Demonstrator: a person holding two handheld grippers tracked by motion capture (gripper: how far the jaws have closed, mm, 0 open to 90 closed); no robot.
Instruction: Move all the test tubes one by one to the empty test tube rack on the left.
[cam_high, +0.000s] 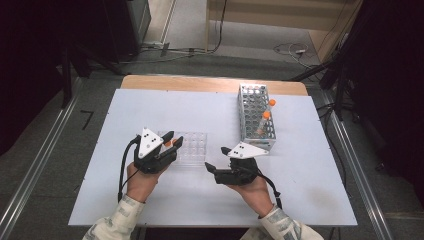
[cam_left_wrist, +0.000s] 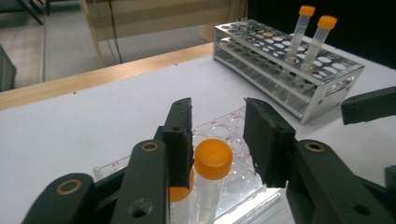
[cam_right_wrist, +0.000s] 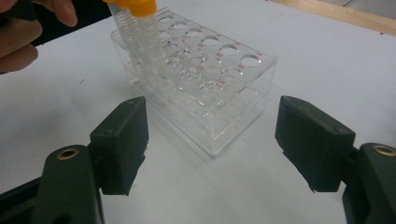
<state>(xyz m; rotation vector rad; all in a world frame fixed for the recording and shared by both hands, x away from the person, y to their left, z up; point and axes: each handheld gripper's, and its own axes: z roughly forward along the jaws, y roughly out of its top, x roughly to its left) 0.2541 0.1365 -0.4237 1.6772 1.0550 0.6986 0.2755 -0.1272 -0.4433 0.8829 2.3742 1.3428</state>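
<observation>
A clear acrylic tube rack (cam_high: 192, 148) lies at the table's middle, with two orange-capped tubes standing at its left end. My left gripper (cam_high: 172, 141) hovers over that end. In the left gripper view its jaws (cam_left_wrist: 218, 109) stand apart on either side of one tube's orange cap (cam_left_wrist: 213, 158), with a gap on the right side; the second cap (cam_left_wrist: 180, 192) sits partly behind the left jaw. My right gripper (cam_high: 216, 158) is open, just right of the rack and pointing at it. In the right gripper view the rack (cam_right_wrist: 201, 84) lies ahead of the wide jaws (cam_right_wrist: 212, 112), and the tubes (cam_right_wrist: 135, 28) stand at its far corner.
A metal wire rack (cam_high: 255, 120) stands at the back right of the white table (cam_high: 300, 190) and holds two more orange-capped tubes (cam_high: 268, 111), also seen in the left gripper view (cam_left_wrist: 314, 32). The wooden table edge (cam_high: 200, 82) runs behind.
</observation>
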